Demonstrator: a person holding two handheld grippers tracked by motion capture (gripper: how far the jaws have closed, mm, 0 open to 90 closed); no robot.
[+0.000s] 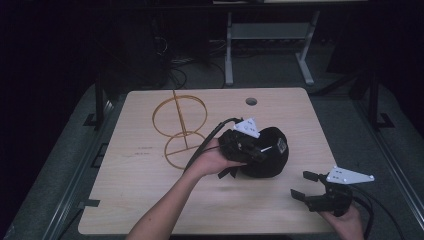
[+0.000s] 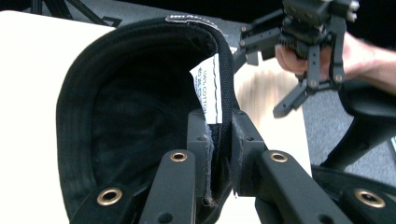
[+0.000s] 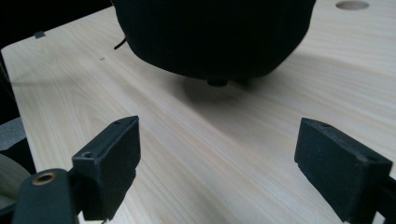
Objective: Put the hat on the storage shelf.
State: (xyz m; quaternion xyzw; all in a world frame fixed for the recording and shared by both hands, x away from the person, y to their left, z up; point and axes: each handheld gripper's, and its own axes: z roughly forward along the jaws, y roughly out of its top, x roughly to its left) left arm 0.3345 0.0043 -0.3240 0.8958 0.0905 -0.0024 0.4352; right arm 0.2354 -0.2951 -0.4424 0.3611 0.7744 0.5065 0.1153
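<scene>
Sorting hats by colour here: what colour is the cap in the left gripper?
Black, with a white label inside; the cap shows best in the left gripper view.

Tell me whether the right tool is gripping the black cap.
No, the right tool stands wide open over bare table, apart from the black cap ahead.

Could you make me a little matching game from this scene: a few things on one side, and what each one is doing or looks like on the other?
Things:
1. left gripper
2. right gripper
3. black cap
4. gold wire stand
5. table

Descriptions:
A. pale wood, with a round hole near its far edge
B. open, with nothing between its jaws
C. pinched by its rim, inside facing the left gripper view, white label showing
D. standing untouched on the table, left of the cap
E. shut on a fabric rim

Pairs: 1-E, 2-B, 3-C, 4-D, 5-A
</scene>
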